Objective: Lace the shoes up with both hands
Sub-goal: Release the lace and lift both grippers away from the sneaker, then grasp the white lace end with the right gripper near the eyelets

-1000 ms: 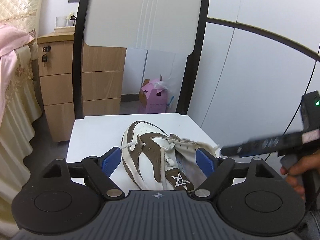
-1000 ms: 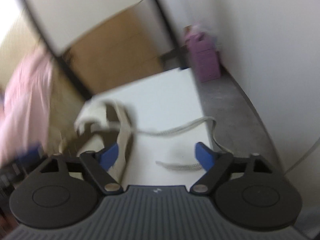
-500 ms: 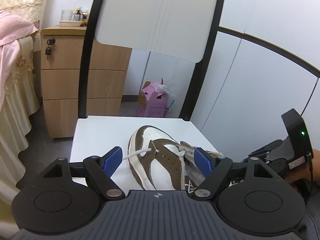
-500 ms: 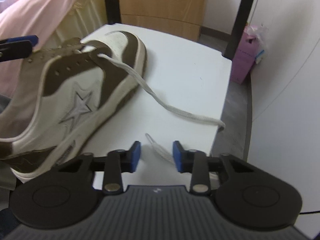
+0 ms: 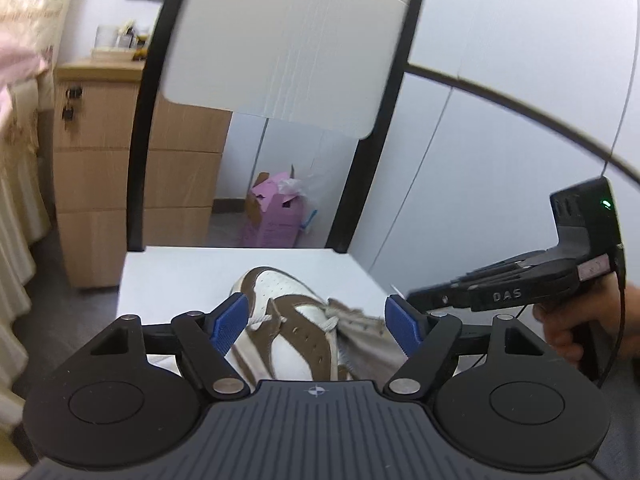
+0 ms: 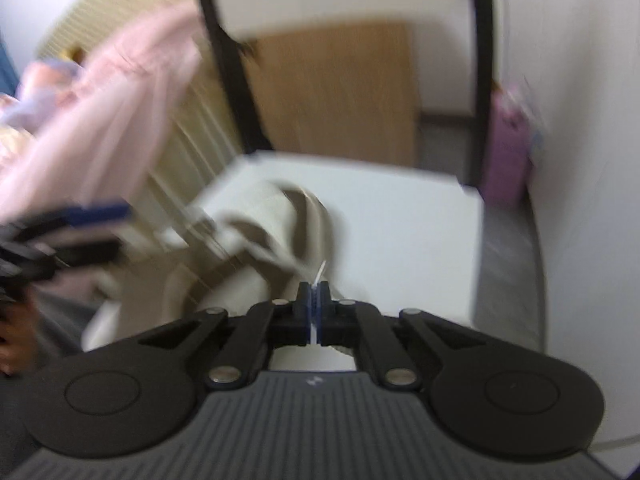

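A brown-and-white sneaker (image 5: 296, 320) lies on the white chair seat (image 5: 180, 276), toe pointing away. My left gripper (image 5: 316, 312) hovers over its lacing area with the shoe between its blue pads; the jaws are closing slowly and the pads stand clear of the shoe. My right gripper (image 6: 315, 300) is shut on the white shoelace (image 6: 321, 270), whose tip pokes out above the pads. This view is motion-blurred, with the sneaker (image 6: 248, 280) just beyond. In the left wrist view the right gripper (image 5: 416, 296) reaches in from the right, held by a hand (image 5: 560, 332).
The chair's white backrest (image 5: 280, 40) with black posts rises behind the seat (image 6: 400, 220). A wooden drawer unit (image 5: 100, 160) stands at the left, a pink box (image 5: 276, 216) on the floor behind. Pink cloth (image 6: 120, 92) hangs at the left. White panels close off the right.
My right gripper has shut on the loose lace end and lifted it off the seat toward the shoe. The left gripper has drifted closer over the sneaker, its jaws slightly narrower.
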`<state>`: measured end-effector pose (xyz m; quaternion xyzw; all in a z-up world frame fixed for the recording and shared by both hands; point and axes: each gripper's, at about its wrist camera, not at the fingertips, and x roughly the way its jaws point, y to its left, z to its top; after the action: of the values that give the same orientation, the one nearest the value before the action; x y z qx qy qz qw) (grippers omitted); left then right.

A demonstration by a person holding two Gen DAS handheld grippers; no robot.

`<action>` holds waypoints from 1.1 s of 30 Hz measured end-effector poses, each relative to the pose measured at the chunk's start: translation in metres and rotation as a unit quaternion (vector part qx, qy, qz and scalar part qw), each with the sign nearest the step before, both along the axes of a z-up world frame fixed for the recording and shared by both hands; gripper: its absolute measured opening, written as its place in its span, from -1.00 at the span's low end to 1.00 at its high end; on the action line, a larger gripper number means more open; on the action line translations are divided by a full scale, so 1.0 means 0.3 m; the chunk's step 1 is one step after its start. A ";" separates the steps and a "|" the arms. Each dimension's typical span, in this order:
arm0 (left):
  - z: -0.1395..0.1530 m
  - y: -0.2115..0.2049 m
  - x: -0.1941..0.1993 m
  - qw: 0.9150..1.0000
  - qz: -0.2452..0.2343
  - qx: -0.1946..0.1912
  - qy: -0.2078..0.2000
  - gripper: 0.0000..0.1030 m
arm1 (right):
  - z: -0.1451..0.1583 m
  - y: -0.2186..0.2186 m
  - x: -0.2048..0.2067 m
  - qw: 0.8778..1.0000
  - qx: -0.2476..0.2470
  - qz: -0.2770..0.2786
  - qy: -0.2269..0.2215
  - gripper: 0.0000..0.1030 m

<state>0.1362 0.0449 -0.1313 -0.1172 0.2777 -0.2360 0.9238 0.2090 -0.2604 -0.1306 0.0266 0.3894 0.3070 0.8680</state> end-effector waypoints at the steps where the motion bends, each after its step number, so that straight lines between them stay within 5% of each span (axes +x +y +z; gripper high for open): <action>1: -0.002 0.016 0.010 1.000 0.003 -0.019 0.007 0.52 | 0.025 0.017 -0.007 1.000 0.013 0.010 -0.016 -0.95; 6: -0.031 0.111 0.067 0.986 0.014 -0.154 0.057 0.36 | 0.114 0.117 -0.074 0.994 0.032 0.070 -0.074 -0.94; 11: -0.069 0.157 0.110 0.965 0.004 -0.242 0.099 0.08 | 0.123 0.192 -0.123 0.991 0.005 0.110 -0.082 -0.94; 14: -0.079 0.150 0.126 0.962 0.000 -0.243 0.122 -0.20 | 0.129 0.208 -0.142 0.989 0.005 0.119 -0.086 -0.94; 23: -0.089 0.136 0.133 0.954 -0.018 -0.264 0.139 -0.22 | 0.128 0.221 -0.148 0.990 0.004 0.112 -0.087 -0.94; 30: -0.091 0.120 0.129 0.954 -0.028 -0.265 0.140 -0.83 | 0.127 0.226 -0.149 0.990 0.012 0.108 -0.088 -0.93; 33: -0.090 0.116 0.127 0.955 -0.024 -0.263 0.137 -0.94 | 0.122 0.224 -0.148 0.991 0.010 0.105 -0.085 -0.93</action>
<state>0.1744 0.0796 -0.1584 -0.3801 0.3329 -0.3047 0.8073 0.1646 -0.1933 -0.0940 -0.0319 0.3116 0.4015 0.8606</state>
